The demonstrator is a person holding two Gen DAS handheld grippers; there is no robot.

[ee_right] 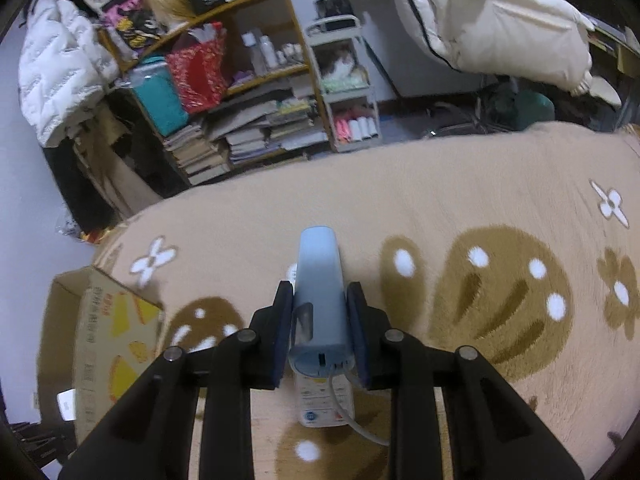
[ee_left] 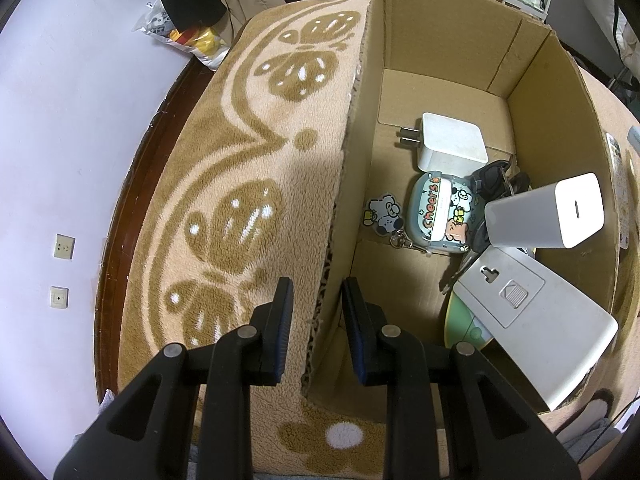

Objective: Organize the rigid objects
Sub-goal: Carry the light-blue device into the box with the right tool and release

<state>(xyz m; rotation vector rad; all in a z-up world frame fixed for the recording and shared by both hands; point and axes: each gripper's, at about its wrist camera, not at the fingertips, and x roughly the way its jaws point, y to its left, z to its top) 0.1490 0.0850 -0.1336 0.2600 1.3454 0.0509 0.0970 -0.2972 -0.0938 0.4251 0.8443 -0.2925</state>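
A cardboard box [ee_left: 400, 32] stands on a beige patterned blanket [ee_left: 248, 128]. Inside lie a white plug adapter [ee_left: 452, 142], a "cheers" earbud case [ee_left: 440, 212] with a keychain charm [ee_left: 382, 212], black keys [ee_left: 494, 180], a white charger block [ee_left: 548, 210] and a grey wall plate [ee_left: 532, 316]. My left gripper [ee_left: 316, 300] straddles the box's left wall with its jaws slightly apart, holding nothing. My right gripper [ee_right: 320, 312] is shut on a light blue power bank [ee_right: 320, 292] with a white cable [ee_right: 352, 408], held above the blanket [ee_right: 440, 200]. The box [ee_right: 100, 332] shows at the left.
A white flat item [ee_right: 324, 404] lies under the power bank. Shelves with books and bags [ee_right: 224, 92], a white cart [ee_right: 344, 84] and jackets [ee_right: 480, 16] stand beyond the blanket's far edge. A wall with sockets [ee_left: 64, 246] is to the left.
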